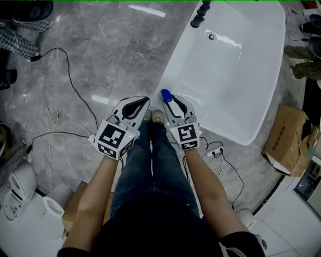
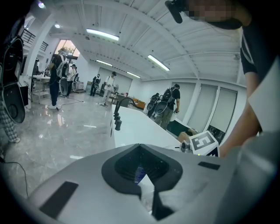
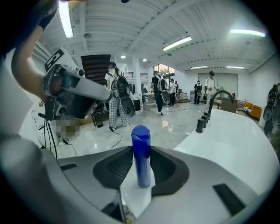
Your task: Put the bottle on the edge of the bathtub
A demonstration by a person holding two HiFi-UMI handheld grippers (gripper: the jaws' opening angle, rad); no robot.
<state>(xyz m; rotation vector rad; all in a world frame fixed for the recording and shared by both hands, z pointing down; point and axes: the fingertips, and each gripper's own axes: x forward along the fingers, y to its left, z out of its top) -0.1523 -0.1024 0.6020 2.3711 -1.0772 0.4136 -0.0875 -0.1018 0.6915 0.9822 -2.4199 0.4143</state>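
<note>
A blue bottle (image 1: 166,94) (image 3: 141,155) stands upright between the pads of my right gripper (image 1: 171,102) (image 3: 141,173), which is shut on it. In the head view the bottle's cap sits just at the near left rim of the white bathtub (image 1: 173,70) (image 3: 227,140). My left gripper (image 1: 134,106) (image 2: 140,151) is held beside the right one over the floor. Its jaw tips meet and it holds nothing. The right gripper's marker cube (image 2: 204,142) shows in the left gripper view, with the bathtub (image 2: 135,129) behind it.
A black faucet (image 1: 200,14) stands at the tub's far end. Black cables (image 1: 75,90) trail across the grey marble floor. A cardboard box (image 1: 288,135) lies right of the tub, a power strip (image 1: 213,150) near its corner. White appliances (image 1: 22,190) sit at bottom left. Several people stand far off.
</note>
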